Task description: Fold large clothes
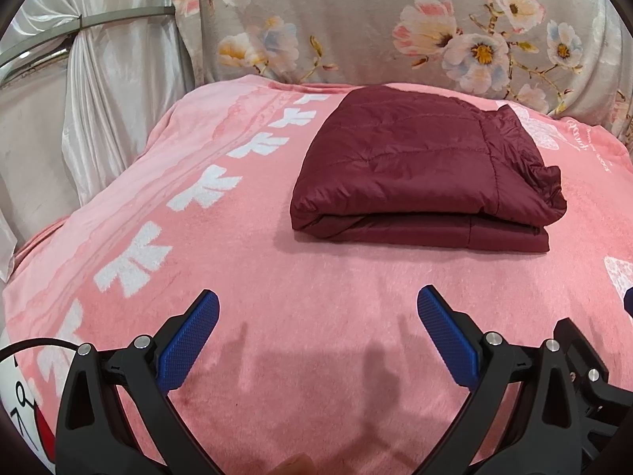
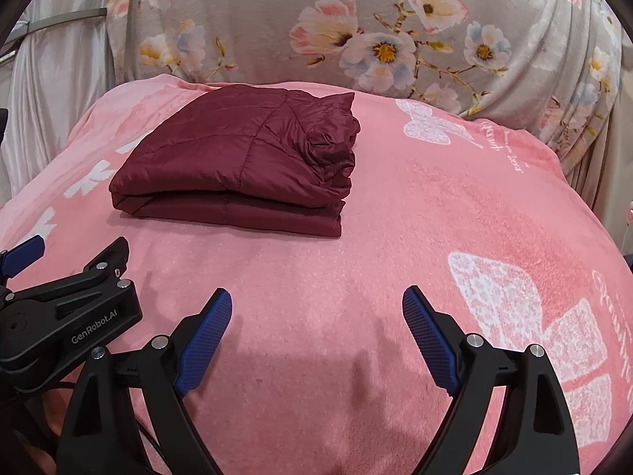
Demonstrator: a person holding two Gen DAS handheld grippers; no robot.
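Observation:
A dark red quilted jacket [image 1: 419, 166] lies folded into a neat stack on the pink blanket [image 1: 316, 316], toward the far side. It also shows in the right wrist view [image 2: 241, 162], left of centre. My left gripper [image 1: 318, 308] is open and empty, hovering over bare blanket in front of the jacket. My right gripper [image 2: 316, 308] is open and empty too, in front of and to the right of the jacket. The left gripper's black body [image 2: 67, 316] shows at the left edge of the right wrist view.
The pink blanket [image 2: 395, 237] with white butterfly and bow prints covers the whole surface. A grey floral cloth [image 1: 395, 27] hangs behind it. A white curtain [image 1: 107, 79] with a tie band hangs at the far left.

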